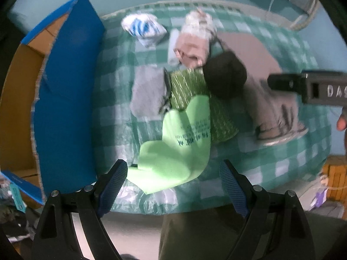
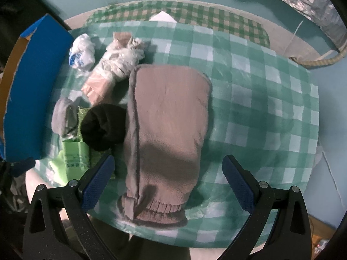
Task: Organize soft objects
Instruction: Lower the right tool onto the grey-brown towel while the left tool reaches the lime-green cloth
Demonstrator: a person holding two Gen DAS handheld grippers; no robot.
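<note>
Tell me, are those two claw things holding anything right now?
No, nothing is held. The left gripper hangs open over the light green bag; the right gripper hangs open over the brown fleece garment.

L gripper (image 1: 173, 182) jaws wide apart, R gripper (image 2: 169, 179) same, both empty

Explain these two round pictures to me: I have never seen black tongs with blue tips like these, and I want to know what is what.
A person holds one two-finger gripper in each hand; a fisheye camera on each looks along its fingers. One picture is from the left gripper, the other from the right gripper. Both are open and hold nothing. Below lies a table with a green checked cloth. On it: a folded brown garment, a black rolled sock, a light green bag, a grey cloth, crumpled plastic bags. A blue cardboard box stands at the left.
</note>
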